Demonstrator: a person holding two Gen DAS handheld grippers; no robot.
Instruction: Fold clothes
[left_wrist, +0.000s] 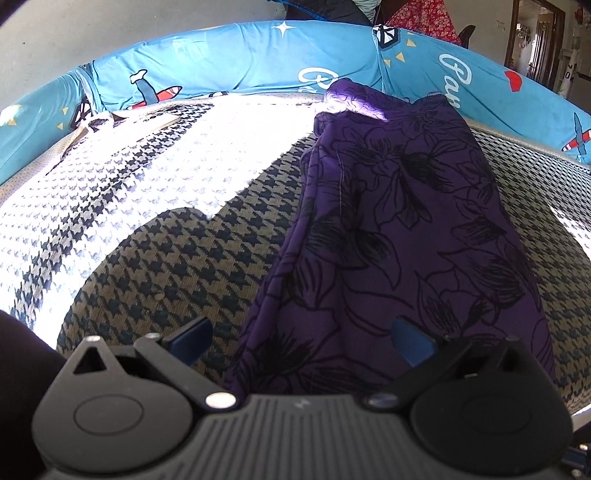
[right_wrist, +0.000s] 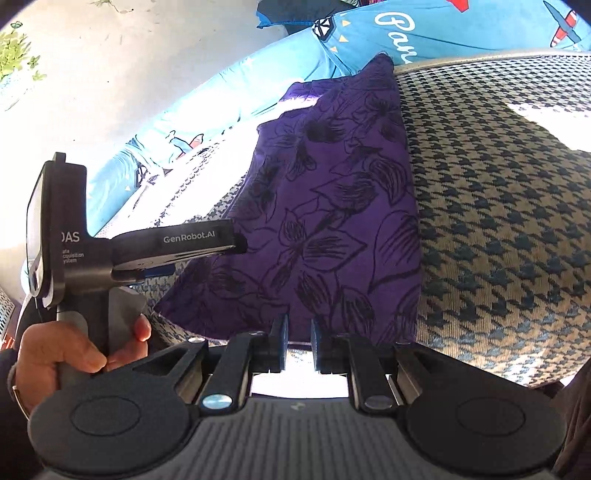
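A purple garment (left_wrist: 399, 221) with black flower outlines lies folded in a long strip on the houndstooth-covered surface (left_wrist: 177, 266), running away from me toward the far edge. My left gripper (left_wrist: 301, 338) hovers open over its near end, with the left finger past the cloth's left edge and the right finger above the cloth. In the right wrist view the purple garment (right_wrist: 332, 206) reaches down to my right gripper (right_wrist: 299, 343). Its jaws stand a narrow gap apart at the undisturbed near hem. A hand (right_wrist: 85, 350) holds the left gripper (right_wrist: 236, 243) over the garment's left side.
A blue padded border (left_wrist: 240, 66) printed with planes and stars curves around the far side of the surface. Bright sunlight washes out the left part of the houndstooth cover (left_wrist: 110, 177). A white wall (right_wrist: 129, 55) rises behind, and a doorway (left_wrist: 535, 40) shows at far right.
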